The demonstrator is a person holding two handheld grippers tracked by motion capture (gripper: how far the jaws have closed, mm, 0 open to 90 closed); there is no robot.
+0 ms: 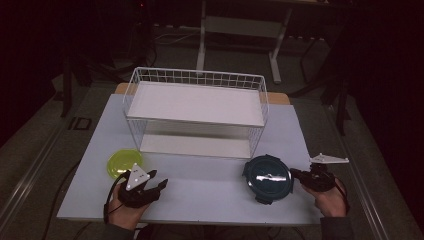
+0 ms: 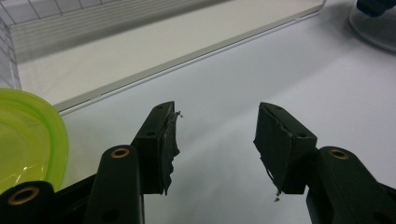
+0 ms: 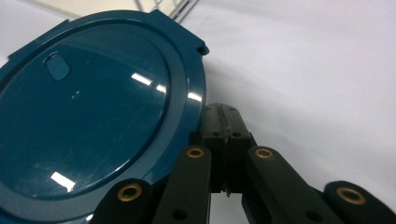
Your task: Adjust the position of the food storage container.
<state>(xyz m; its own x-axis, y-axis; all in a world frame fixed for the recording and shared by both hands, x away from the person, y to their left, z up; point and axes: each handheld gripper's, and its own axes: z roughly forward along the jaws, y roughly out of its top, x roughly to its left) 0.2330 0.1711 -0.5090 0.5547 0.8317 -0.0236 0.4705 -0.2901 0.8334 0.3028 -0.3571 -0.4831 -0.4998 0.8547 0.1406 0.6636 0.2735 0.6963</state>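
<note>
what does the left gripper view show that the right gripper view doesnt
Left gripper view alone: the left gripper with its jaws spread apart over bare table, the edge of a yellow-green dish at the left, and the lower shelf of the wire rack ahead.

Right gripper view alone: the right gripper with its jaws pressed together beside the rim of the dark teal lid, and that lid's glossy top up close.

Both: the white table and a corner of the rack.

A dim lab or workshop room: a pale worktable [image 1: 200, 185] stands on grey carpet, the legs of a height-adjustable desk [image 1: 240, 30] rise behind it, and cables [image 1: 170, 36] trail across the floor.
</note>
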